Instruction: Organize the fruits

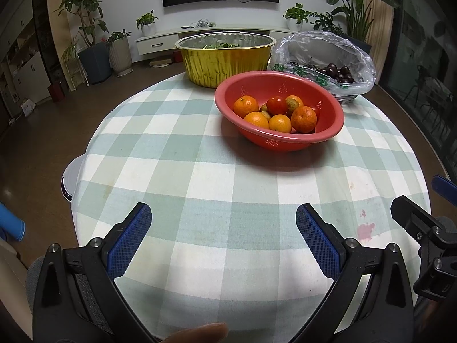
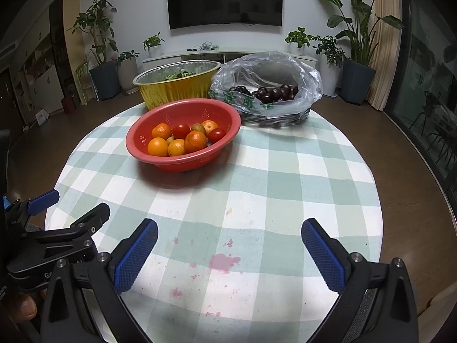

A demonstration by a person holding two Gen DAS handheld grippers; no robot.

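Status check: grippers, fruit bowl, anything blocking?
Left gripper open, empty; right gripper open, empty, both over near table edge. Red colander bowl holds oranges and tomatoes, untouched. Path to it clear.

The left hand-held gripper [image 1: 223,223] and right hand-held gripper [image 2: 229,235] look alike: black moulded plastic arms with triangular recesses, silver round-headed screws at the joints, and blue fingers [image 1: 131,240] faced with fine mesh-textured pads.
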